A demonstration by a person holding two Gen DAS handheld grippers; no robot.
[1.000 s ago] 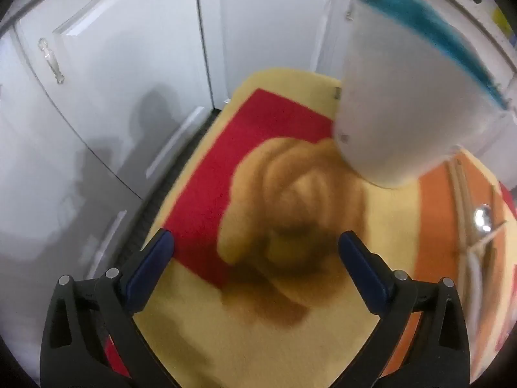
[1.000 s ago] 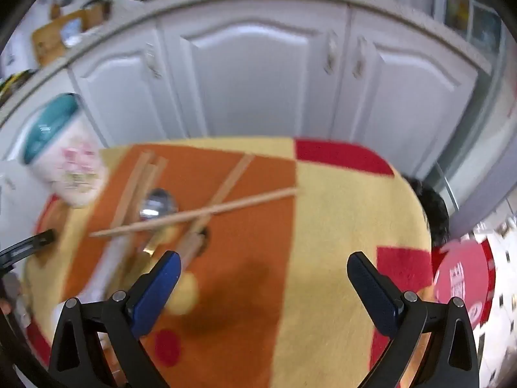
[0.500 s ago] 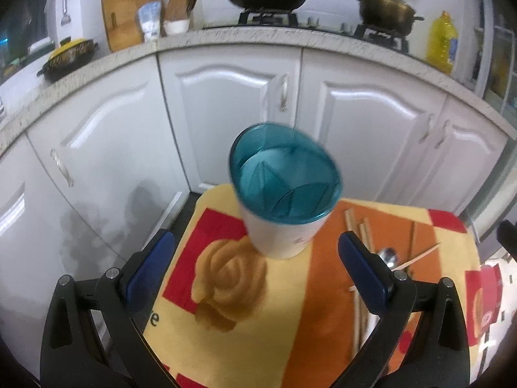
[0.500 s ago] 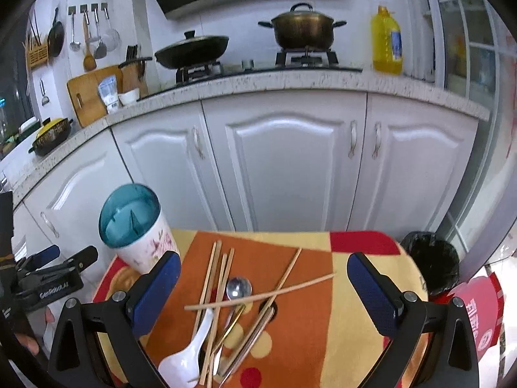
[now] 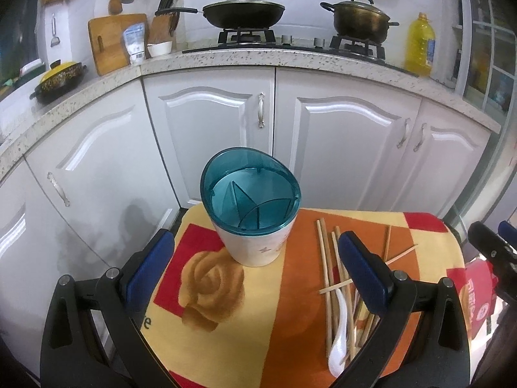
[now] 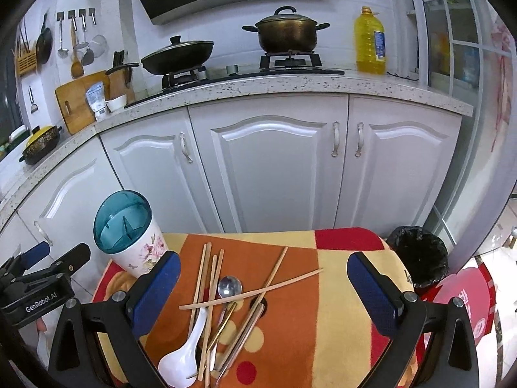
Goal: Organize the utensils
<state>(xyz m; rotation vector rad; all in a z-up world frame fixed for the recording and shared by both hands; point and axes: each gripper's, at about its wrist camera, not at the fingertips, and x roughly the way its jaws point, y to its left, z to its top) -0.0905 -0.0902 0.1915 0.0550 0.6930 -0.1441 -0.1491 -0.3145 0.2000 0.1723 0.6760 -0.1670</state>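
Left hand-held gripper [image 5: 253, 270] hung with jaws spread wide and empty, blue pads either side of the utensil holder [image 5: 250, 207] without touching it. The holder, a white floral cup with a teal divided insert, stood upright near the far left of a small table under a red, orange and yellow cloth [image 5: 226, 317]; its compartments looked empty, though the bottom was hard to see through the tinted plastic. Right hand-held gripper [image 6: 263, 286] was likewise wide apart and empty, hovering over the loose pile of utensils. In the pile: several wooden chopsticks [image 6: 206, 274] lying roughly lengthwise, one chopstick [image 6: 252, 292] laid crosswise on top, a metal spoon [image 6: 229, 286] with bowl facing up, and a white ceramic soup spoon [image 6: 184, 352] nearest the camera, its bowl partly cut off by the lower gripper frame. A gold-toned handle [image 6: 223, 323] and some darker sticks lay under the heap; which utensil they belonged to could not be made out. From the left wrist view the right pad hid much of the pile. The utensils lay just right of the holder, apart from it. Behind stood white cabinet doors [image 6: 268, 168] under a speckled counter [image 6: 290, 85] carrying a wok [image 6: 177, 55], a lidded pot [image 6: 286, 34] and a yellow oil bottle [image 6: 370, 43]. A black-lined bin [image 6: 416, 260] sat beyond the table's right end.
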